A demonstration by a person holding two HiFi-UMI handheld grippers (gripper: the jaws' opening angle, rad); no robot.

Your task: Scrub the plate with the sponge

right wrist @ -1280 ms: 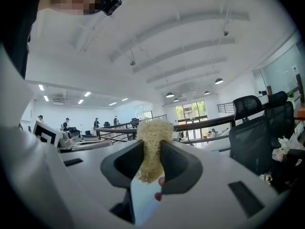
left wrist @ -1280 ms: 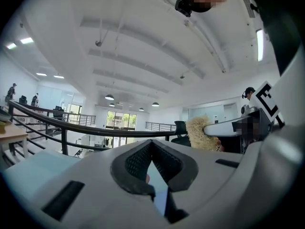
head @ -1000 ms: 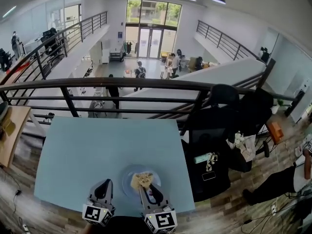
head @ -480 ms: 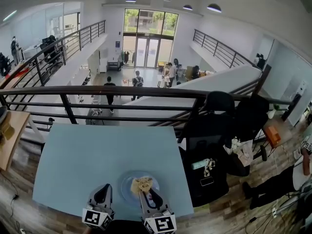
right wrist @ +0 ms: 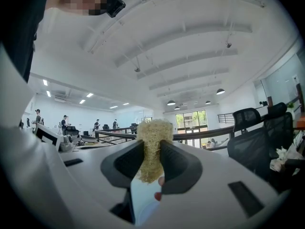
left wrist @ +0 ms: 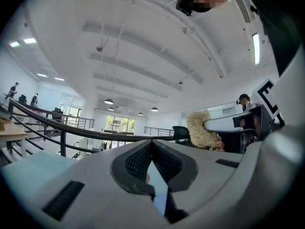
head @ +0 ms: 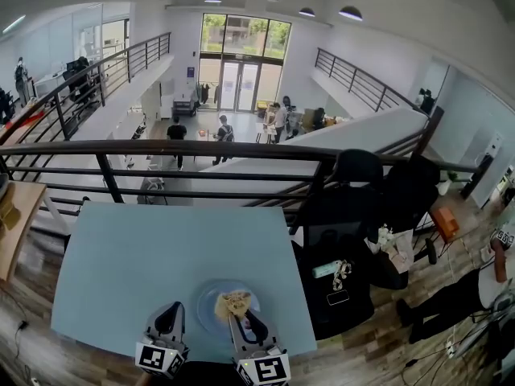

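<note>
In the head view a pale round plate (head: 207, 308) lies on the light blue table (head: 161, 248) near its front edge. My right gripper (head: 236, 312) hangs over the plate's middle, shut on a tan fibrous sponge (head: 236, 301). In the right gripper view the sponge (right wrist: 152, 132) is pinched between both pads of that gripper (right wrist: 152, 147) and sticks out past the tips. My left gripper (head: 170, 310) stands left of the plate, jaws together and holding nothing. The left gripper (left wrist: 151, 144) points upward, and its view shows the sponge (left wrist: 202, 130) off to the right.
A black metal railing (head: 201, 147) runs just beyond the table's far edge, with an atrium below. A black office chair (head: 358, 175) and dark bags stand close to the table's right side. A wooden desk (head: 12, 215) sits at the far left.
The head view has drifted slightly. Both grippers and the sponge keep their places over and beside the plate.
</note>
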